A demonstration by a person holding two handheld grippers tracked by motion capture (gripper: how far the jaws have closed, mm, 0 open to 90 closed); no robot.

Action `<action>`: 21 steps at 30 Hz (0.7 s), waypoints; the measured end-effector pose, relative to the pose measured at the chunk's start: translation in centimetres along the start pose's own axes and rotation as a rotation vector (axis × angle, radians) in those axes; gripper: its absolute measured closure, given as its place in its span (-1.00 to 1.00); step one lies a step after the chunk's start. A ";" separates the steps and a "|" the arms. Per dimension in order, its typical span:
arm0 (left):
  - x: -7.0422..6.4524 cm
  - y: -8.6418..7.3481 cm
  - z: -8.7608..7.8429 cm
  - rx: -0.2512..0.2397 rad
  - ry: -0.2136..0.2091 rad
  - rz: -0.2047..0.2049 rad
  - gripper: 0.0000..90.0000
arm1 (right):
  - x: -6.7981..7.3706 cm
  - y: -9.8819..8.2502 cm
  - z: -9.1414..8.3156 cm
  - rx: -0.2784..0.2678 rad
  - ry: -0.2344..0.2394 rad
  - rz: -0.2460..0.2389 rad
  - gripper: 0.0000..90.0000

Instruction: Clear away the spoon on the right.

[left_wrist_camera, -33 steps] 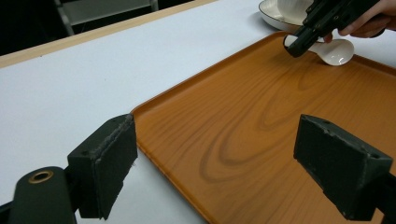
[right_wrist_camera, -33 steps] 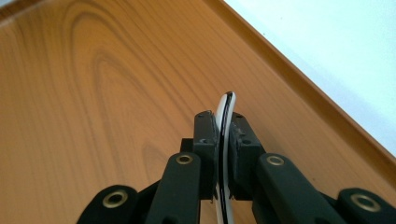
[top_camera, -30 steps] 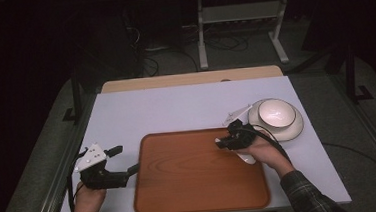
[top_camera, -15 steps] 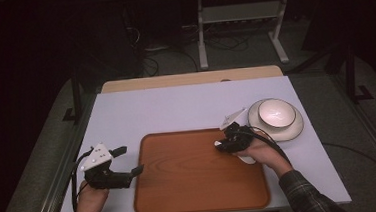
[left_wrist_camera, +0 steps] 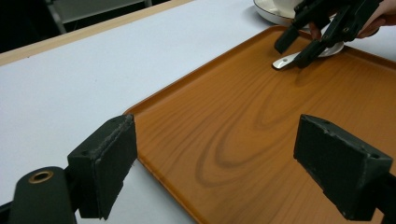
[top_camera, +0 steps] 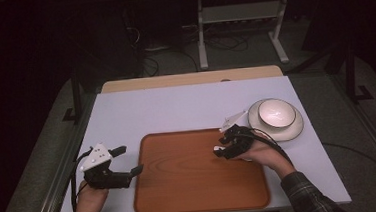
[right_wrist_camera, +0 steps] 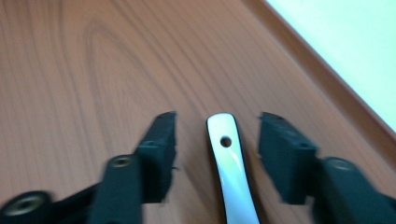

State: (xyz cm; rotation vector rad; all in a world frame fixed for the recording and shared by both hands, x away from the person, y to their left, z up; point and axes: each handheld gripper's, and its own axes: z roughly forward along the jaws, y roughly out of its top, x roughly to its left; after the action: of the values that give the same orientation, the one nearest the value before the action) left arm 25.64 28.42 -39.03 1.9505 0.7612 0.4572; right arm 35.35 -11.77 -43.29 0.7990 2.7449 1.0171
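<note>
A white spoon with a hole near its handle end lies on the brown wooden tray, close to the tray's right rim. My right gripper is open low over the tray, one jaw on each side of the handle with a gap on both sides. The left gripper view shows the spoon handle poking out under the right gripper. My left gripper is open at the tray's left edge, holding nothing. Its wide jaws point across the tray.
A white bowl on a dark-rimmed plate stands on the white table just right of the tray, behind my right hand. A bare wooden strip runs along the table's far edge.
My left gripper has slid a little to the right, up to the tray's left edge, with its jaws spread. The right gripper has barely moved.
</note>
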 end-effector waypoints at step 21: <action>-0.1 0.1 -0.2 -0.007 0.001 -0.002 -0.71 | 1.0 -0.8 -5.6 -0.253 -0.046 0.047 -0.65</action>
State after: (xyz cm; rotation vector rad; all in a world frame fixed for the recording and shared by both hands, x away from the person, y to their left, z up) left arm 25.51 28.41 -38.84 1.9425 0.7619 0.4594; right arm 32.64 -15.02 -39.35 0.8369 2.5022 1.3045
